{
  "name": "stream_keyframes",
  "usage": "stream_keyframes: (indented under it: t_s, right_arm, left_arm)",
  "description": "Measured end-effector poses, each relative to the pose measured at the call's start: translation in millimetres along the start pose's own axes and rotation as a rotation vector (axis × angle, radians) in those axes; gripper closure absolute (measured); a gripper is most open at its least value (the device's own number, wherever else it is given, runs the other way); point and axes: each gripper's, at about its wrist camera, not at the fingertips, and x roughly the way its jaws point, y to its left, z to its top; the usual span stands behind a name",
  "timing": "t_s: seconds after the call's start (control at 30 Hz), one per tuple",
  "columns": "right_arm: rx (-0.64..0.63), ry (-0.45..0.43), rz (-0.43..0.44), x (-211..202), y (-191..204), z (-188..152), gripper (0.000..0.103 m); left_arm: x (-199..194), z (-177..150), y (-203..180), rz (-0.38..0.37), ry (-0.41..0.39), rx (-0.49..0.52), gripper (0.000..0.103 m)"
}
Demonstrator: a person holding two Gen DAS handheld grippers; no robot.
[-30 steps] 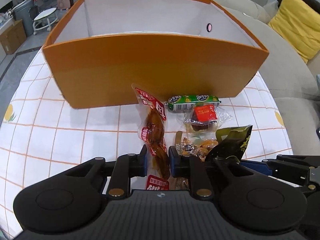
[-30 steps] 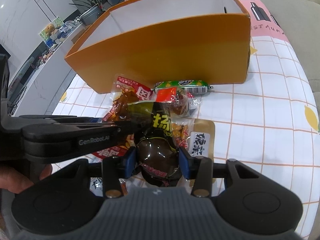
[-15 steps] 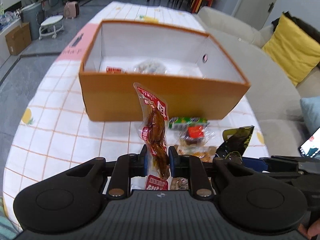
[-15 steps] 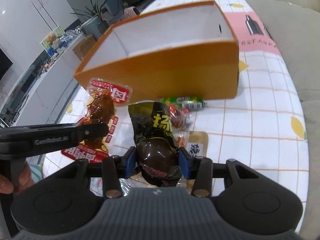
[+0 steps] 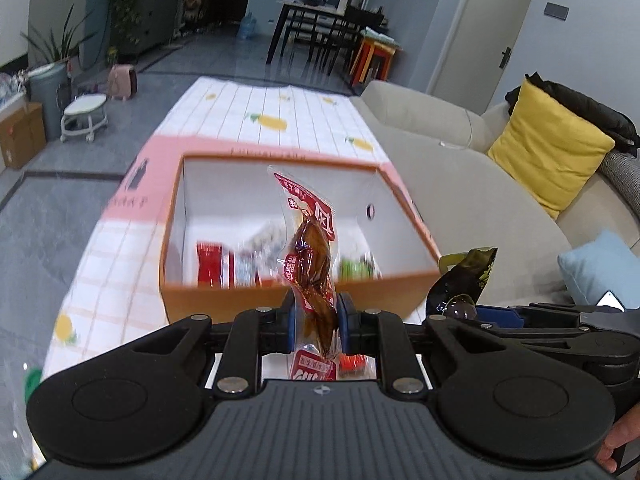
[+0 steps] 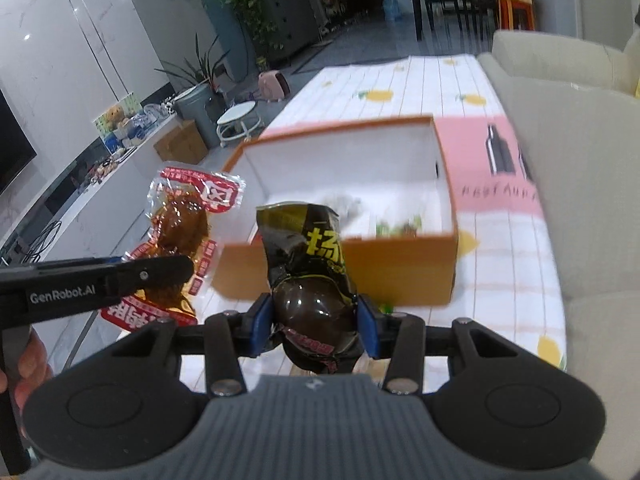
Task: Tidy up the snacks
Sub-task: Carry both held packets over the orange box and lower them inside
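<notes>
1. Two snack packs are held up on the near side of the orange box (image 5: 224, 300), one in each gripper. In the left wrist view, the left gripper (image 5: 316, 322) has its blue pads pressed tight on a clear, red-printed pack of brown meat (image 5: 310, 256), which stands upright between them; its top edge shows against the box's white inner wall.
2. The orange box sits open on the checked tablecloth (image 5: 120, 264), and blurred packets lie on its floor: a red one (image 5: 210, 266) toward the box's left wall and a green one (image 5: 354, 270) toward its right wall.
3. To the right of the box's near right corner, the dark pack with yellow print (image 5: 464, 280) pokes up from the right gripper (image 5: 500, 314), seen side-on. A beige sofa (image 5: 460, 160) with a yellow cushion (image 5: 548, 148) runs along the right side of the box.
4. In the right wrist view, the right gripper (image 6: 316, 322) pinches the dark pack (image 6: 312, 268) around its bulging lower part, pads against both sides; the crumpled top shows before the box's near wall (image 6: 400, 272).
5. Left of the box (image 6: 448, 184), the left gripper (image 6: 160, 276) reaches in side-on, clamped across the red-printed meat pack (image 6: 184, 224). A hand (image 6: 24, 368) shows at the frame's left edge.
</notes>
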Motion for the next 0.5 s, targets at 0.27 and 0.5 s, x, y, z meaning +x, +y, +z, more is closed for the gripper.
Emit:
stream_keyframes:
  t_s: [0.27, 0.5]
  right_arm:
    - [-0.062, -0.030, -0.025, 22, 3, 49, 0.060]
    - [-0.098, 0.019, -0.059, 65, 3, 77, 0.060]
  left_arm:
    - [24, 44, 6, 0.034, 0.015, 0.057, 0.082]
    - [62, 71, 27, 0.061, 0.095, 0.059, 0.082]
